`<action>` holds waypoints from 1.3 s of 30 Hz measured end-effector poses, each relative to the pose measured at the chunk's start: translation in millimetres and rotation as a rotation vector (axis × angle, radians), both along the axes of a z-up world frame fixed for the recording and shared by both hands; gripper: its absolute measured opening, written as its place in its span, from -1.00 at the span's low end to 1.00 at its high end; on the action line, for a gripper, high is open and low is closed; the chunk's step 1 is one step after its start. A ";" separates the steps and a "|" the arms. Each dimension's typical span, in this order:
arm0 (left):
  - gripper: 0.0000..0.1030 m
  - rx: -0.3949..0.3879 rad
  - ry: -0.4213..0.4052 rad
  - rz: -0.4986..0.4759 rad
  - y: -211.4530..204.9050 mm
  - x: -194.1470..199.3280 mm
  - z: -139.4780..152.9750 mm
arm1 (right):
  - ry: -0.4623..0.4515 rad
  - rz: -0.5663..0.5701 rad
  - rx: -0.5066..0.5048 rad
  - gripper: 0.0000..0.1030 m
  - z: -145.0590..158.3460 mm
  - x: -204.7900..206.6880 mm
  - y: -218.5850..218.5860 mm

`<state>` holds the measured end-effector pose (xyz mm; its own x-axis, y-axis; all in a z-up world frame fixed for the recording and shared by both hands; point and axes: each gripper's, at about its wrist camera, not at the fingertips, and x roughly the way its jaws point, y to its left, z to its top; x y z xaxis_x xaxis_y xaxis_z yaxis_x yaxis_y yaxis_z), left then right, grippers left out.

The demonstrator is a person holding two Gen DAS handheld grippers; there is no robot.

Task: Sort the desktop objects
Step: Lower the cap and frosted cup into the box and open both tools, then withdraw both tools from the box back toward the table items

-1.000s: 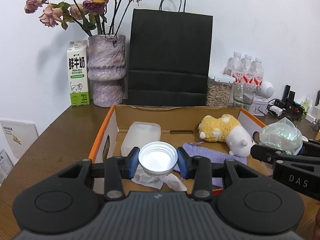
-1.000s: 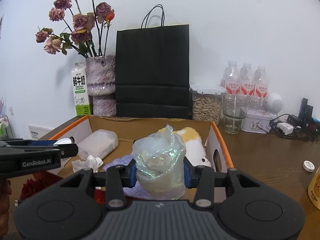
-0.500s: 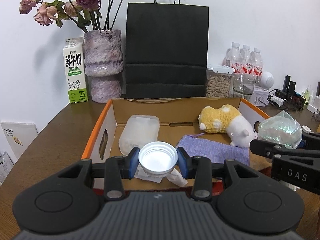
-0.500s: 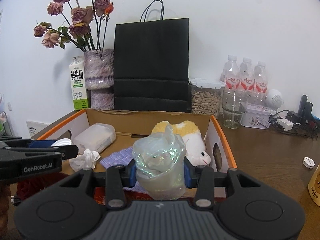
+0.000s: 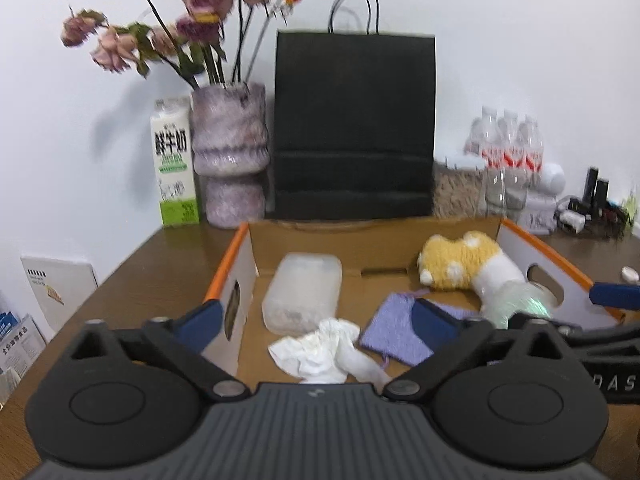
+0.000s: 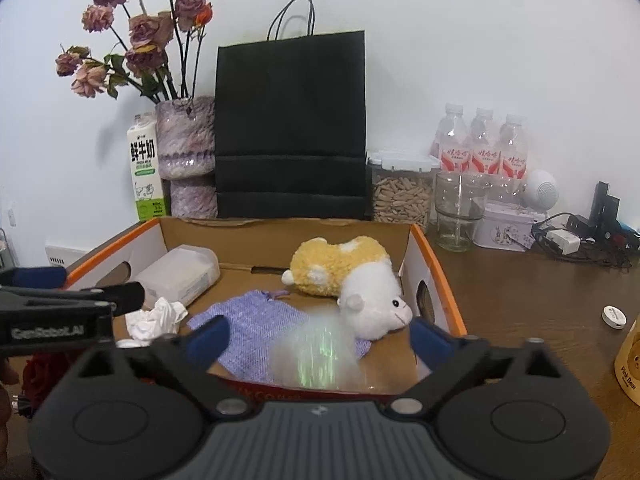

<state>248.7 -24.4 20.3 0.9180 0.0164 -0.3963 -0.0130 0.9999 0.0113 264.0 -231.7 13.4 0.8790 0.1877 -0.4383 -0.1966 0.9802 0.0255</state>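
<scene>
the box [image 6: 436, 280] is the landmark: an open cardboard tray with orange rims on the brown desk [image 6: 528, 292]. inside it, the clear case [image 5: 304, 292] lies with its long axis running from the near side toward the back wall of the box, at its left. the plush [image 6: 352, 276] lies at the right, white head toward the near right corner, yellow body toward the back. a purple cloth [image 6: 260, 324] lies flat on the box floor, a crumpled tissue [image 5: 320, 348] at the near left.

half a second ago the left gripper [image 5: 316, 328] clamped a white cap and the right gripper [image 6: 320, 340] clamped the shiny wrap [image 6: 316, 356]. now both sets of fingers are spread wide and hold nothing; the cap is out of sight, and the wrap is a motion-blurred streak over the near right of the box, just in front of the plush.

behind the box stand a black bag [image 6: 292, 128], a vase [image 6: 184, 156] of dried roses, a milk carton [image 6: 145, 176] and bottles [image 6: 484, 148], against a white wall.
</scene>
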 end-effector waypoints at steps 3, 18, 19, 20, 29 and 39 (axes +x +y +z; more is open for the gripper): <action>1.00 -0.008 -0.001 0.016 1.9 0.6 2.8 | 0.002 0.005 -0.006 1.00 0.7 -0.7 0.5; 1.00 -0.011 0.008 0.015 2.6 -0.7 3.7 | 0.000 0.009 -0.011 1.00 1.5 -1.7 0.7; 1.00 -0.011 0.008 0.015 2.5 -0.2 4.2 | -0.001 0.009 -0.011 1.00 1.5 -1.8 0.8; 1.00 -0.010 0.008 0.015 2.3 -0.7 5.0 | -0.001 0.008 -0.012 1.00 1.6 -1.9 0.8; 1.00 -0.007 -0.034 0.004 -1.3 -12.4 17.4 | -0.021 0.001 -0.008 1.00 12.7 -10.0 0.7; 1.00 -0.039 -0.060 0.023 10.9 -31.5 33.1 | -0.013 0.016 0.012 1.00 24.5 -23.5 -0.9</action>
